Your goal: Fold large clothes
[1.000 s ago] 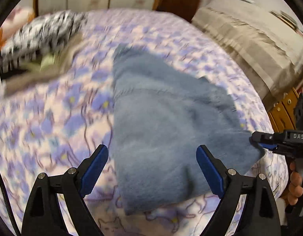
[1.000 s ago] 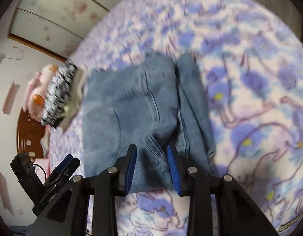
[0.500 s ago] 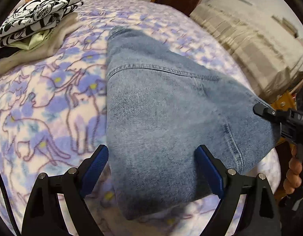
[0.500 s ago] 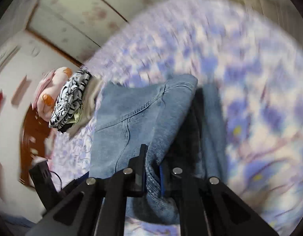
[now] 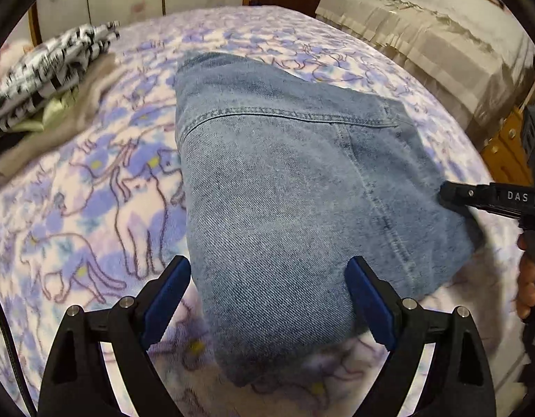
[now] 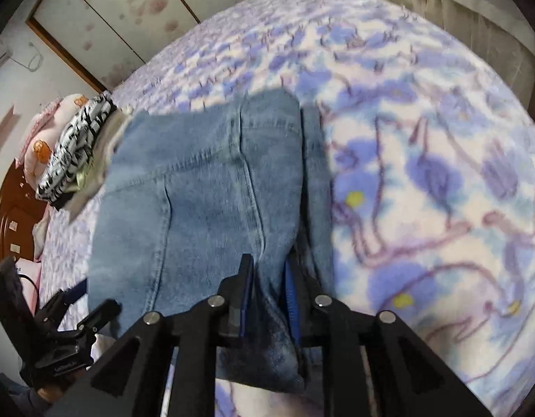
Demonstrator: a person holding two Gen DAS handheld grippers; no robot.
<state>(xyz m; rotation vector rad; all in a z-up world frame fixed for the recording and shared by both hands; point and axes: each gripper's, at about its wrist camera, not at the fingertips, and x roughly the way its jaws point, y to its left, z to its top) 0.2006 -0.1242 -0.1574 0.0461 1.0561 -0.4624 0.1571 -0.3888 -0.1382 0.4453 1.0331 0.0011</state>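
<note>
Denim, a folded pair of blue jeans [image 5: 284, 187], lies on the bed's fleece blanket [image 5: 93, 180], which is printed with purple cats. In the left wrist view the left claw [image 5: 267, 299] hangs over the near end of the jeans with its jaws spread wide, one blue pad on each side of the fold and neither pressing the cloth. The right claw [image 6: 267, 295] sits at the jeans' corner, where the right wrist view shows a thick bunch of denim pinched between its narrow blue pads [image 6: 292, 295]; its jaws have just been opening a little after a tighter squeeze, yet the cloth stays caught between them. In the left wrist view that same claw shows at the right edge as a black tip against the denim's far corner, with a person's fingers [image 5: 527, 288] below it. Compared with a second ago, the denim fills more of the left view and the upper layer at the right corner now lies flatter than the lifted flap seen half a second back. A stack of folded clothes [image 5: 48, 80], topped by a black-and-white patterned piece, rests well apart near the bed's far left corner.
</note>
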